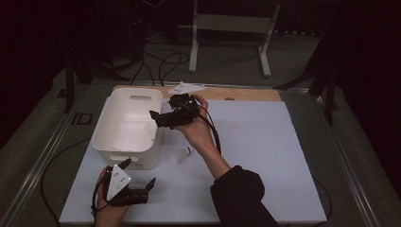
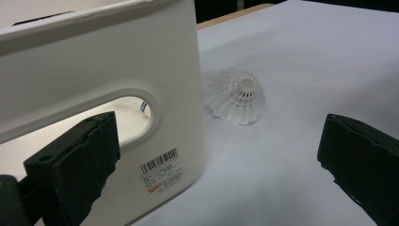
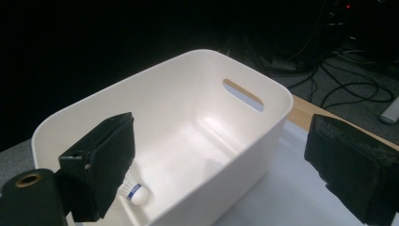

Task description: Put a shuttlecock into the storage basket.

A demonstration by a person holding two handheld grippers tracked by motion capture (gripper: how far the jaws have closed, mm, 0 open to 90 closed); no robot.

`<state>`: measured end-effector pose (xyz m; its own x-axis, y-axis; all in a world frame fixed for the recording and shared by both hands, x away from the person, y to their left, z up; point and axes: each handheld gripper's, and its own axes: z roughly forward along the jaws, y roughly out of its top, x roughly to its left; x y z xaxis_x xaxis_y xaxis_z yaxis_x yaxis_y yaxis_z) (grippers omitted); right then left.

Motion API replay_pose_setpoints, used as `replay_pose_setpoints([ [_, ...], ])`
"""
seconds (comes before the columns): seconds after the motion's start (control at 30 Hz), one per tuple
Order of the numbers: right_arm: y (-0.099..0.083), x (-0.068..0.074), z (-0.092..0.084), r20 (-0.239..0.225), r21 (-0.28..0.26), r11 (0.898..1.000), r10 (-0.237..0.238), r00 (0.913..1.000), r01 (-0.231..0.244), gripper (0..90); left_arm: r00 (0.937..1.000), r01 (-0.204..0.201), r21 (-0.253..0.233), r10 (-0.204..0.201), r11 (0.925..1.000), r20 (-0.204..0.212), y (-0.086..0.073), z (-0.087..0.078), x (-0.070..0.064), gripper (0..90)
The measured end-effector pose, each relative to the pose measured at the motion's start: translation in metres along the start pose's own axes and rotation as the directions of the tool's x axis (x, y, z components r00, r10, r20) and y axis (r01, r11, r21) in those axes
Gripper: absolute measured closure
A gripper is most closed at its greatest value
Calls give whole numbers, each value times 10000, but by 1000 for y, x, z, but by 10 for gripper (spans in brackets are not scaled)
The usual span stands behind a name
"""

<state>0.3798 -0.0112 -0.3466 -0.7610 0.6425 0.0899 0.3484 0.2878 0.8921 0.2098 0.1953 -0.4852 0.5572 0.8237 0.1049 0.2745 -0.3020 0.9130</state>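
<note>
Bin [image 1: 124, 124]: plain white, glossy inside; white label with black barcode and small red mark [image 2: 161, 170] on outer wall.
Shuttlecock on desk [image 2: 236, 98]: all white, lattice-pattern skirt.
Shuttlecock in bin [image 3: 134, 189]: white, blue band round cork.
Desk [image 1: 265, 142]: pale grey-blue mat; light wood strip at far edge [image 1: 246, 94].
Left hand-held gripper [image 1: 137, 180]: black, pale grey three-cornered plate on top.
Right hand-held gripper [image 1: 156, 116]: black, white-grey plate, black cable.
Sleeve [image 1: 239, 194]: black.
Floor [image 1: 227, 71]: dull grey-green, black cables across it.
</note>
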Motion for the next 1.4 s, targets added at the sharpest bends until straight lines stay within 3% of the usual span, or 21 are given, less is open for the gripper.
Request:
replay_pose_setpoints([
  [0.47,-14,-19,-10,416,14,9998,215,9989,-216,91,10000,3,-33,-3,10000,-17,0,0,-1,3],
  [0.87,-23,-24,-13,518,58,9997,252,9983,-255,91,10000,-24,-19,24,10000,-16,0,1,-1,3],
  [1.4,-49,-34,-10,888,566,9974,396,9953,-448,91,10000,-8,-7,8,10000,-3,0,1,-1,3],
])
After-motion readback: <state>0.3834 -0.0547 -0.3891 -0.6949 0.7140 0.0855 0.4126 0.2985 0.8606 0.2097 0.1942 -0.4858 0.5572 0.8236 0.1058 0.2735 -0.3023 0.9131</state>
